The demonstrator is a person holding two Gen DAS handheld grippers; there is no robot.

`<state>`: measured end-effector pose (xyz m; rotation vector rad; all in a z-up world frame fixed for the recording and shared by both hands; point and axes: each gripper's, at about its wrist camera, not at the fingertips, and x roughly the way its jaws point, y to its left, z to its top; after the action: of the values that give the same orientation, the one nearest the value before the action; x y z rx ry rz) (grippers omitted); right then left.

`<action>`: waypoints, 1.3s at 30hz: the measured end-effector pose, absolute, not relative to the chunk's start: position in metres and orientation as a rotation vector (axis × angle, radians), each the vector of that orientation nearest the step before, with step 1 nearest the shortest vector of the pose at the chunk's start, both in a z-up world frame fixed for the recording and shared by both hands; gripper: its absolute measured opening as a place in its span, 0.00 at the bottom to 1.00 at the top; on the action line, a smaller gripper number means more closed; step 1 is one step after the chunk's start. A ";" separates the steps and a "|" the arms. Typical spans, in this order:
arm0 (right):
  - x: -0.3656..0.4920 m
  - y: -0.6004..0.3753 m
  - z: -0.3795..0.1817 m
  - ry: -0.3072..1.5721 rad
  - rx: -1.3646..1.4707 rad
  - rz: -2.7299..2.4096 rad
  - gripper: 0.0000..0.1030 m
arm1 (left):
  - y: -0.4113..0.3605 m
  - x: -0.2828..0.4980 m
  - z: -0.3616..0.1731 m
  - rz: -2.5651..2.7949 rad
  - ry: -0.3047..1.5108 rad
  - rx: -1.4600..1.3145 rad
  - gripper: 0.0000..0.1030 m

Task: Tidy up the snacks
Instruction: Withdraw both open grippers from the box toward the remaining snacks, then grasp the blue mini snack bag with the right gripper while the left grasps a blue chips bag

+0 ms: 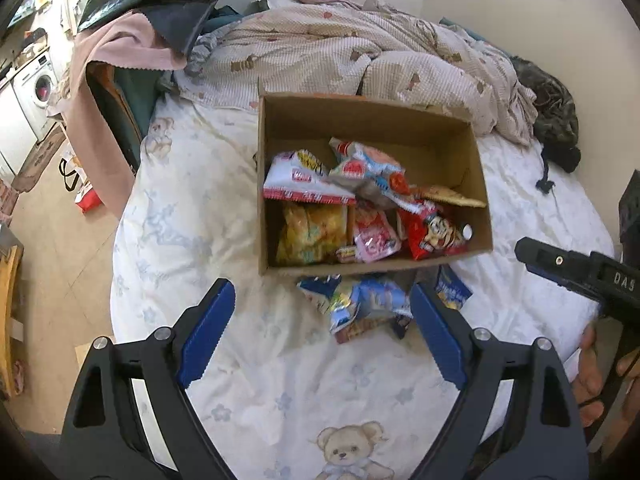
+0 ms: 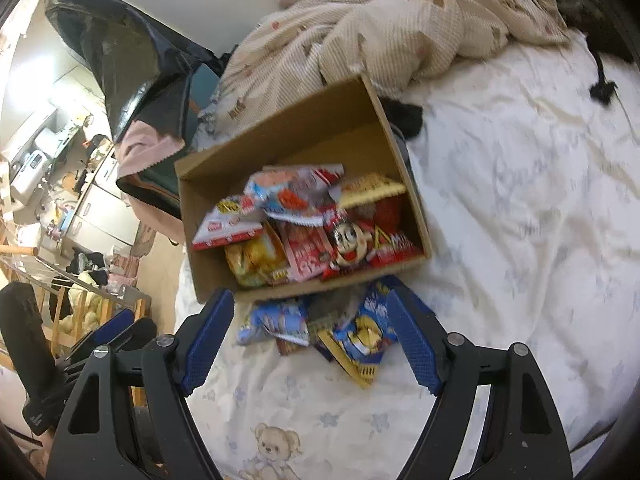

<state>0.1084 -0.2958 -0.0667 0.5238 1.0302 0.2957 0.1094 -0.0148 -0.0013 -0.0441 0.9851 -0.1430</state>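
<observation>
An open cardboard box [image 1: 276,184] [image 2: 208,208] is seen resting on a bed [image 1: 168,224] [image 2: 520,208] covered by a white sheet printed with teddy bears. The box is partly filled with snack packets: a yellow bag [image 1: 310,230] [image 2: 254,258] and a pink packet [image 1: 374,236] [image 2: 306,254] are lodged at its near wall, beside a red packet bearing a cartoon face [image 1: 436,234] [image 2: 354,246]. A small heap of blue snack packets [image 1: 360,304] [image 2: 320,324] is left on the sheet just outside the box's near wall. The left tongs [image 1: 322,314] and the right tongs [image 2: 312,322] are both held wide open above the bed, nothing gripped, with the blue heap framed between the fingers in each wrist view. A rumpled quilt [image 1: 340,52] [image 2: 380,28] is bunched behind the box.
</observation>
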 end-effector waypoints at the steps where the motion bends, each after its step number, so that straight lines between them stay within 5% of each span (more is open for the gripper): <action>1: 0.108 -0.295 -0.070 1.042 0.525 0.291 0.79 | -0.013 0.109 -0.004 -0.140 0.986 -0.044 0.85; 20: 0.130 -0.268 -0.129 1.231 0.484 0.209 0.79 | 0.036 0.124 -0.038 -0.010 1.099 -0.264 0.85; 31: 0.157 -0.281 -0.209 1.461 0.629 0.024 0.79 | 0.033 0.129 -0.053 -0.029 1.168 -0.325 0.85; 34: 0.156 -0.270 -0.209 1.475 0.503 0.019 0.70 | 0.033 0.129 -0.053 -0.017 1.162 -0.308 0.85; 36: 0.151 -0.268 -0.204 1.477 0.450 0.035 0.53 | 0.034 0.130 -0.056 -0.012 1.170 -0.309 0.85; 39: 0.139 -0.274 -0.202 1.480 0.423 0.028 0.46 | 0.034 0.130 -0.061 -0.010 1.189 -0.319 0.85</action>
<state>0.1388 -0.2744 -0.2016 0.4229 1.4805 0.0277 0.1303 0.0342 -0.0609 -0.3189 1.1886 -0.0098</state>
